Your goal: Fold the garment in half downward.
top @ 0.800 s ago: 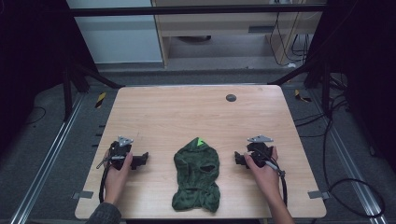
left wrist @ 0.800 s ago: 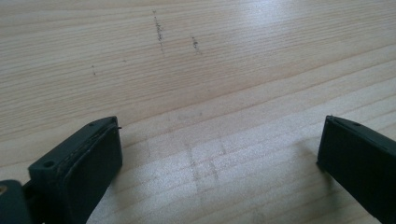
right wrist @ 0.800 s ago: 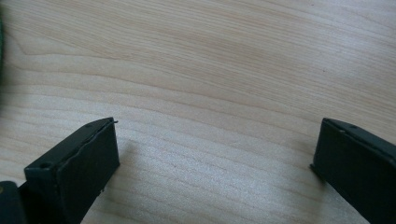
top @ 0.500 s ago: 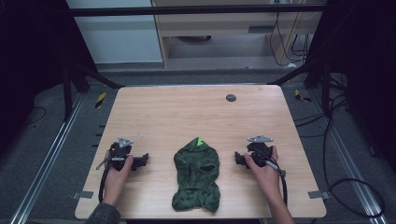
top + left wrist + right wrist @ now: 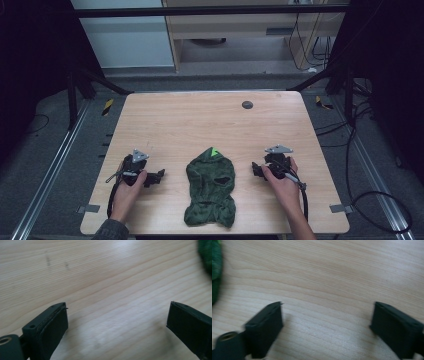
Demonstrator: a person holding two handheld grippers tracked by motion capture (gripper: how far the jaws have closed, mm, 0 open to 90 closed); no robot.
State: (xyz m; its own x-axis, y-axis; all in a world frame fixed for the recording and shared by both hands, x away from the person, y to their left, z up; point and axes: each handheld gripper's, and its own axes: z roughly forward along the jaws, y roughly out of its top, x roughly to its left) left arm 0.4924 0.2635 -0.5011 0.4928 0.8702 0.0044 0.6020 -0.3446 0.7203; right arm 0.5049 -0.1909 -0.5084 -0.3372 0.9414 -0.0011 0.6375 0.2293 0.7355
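A dark green knitted balaclava (image 5: pixel 210 187) with eye and mouth holes lies flat near the table's front edge, a bright green tag at its top. My left gripper (image 5: pixel 159 176) rests on the wood to its left, held by a hand, jaws wide open over bare table (image 5: pixel 117 312). An edge of the green fabric (image 5: pixel 206 255) shows at the upper right of the left gripper view. My right gripper (image 5: pixel 255 169) rests to the right of the balaclava, also open over bare wood (image 5: pixel 327 312), with green fabric (image 5: pixel 215 270) at the far left of its view.
The wooden table (image 5: pixel 200 125) has a small dark round disc (image 5: pixel 247 105) near its back edge. Black frame posts stand at both back corners, and cables lie on the floor to the right.
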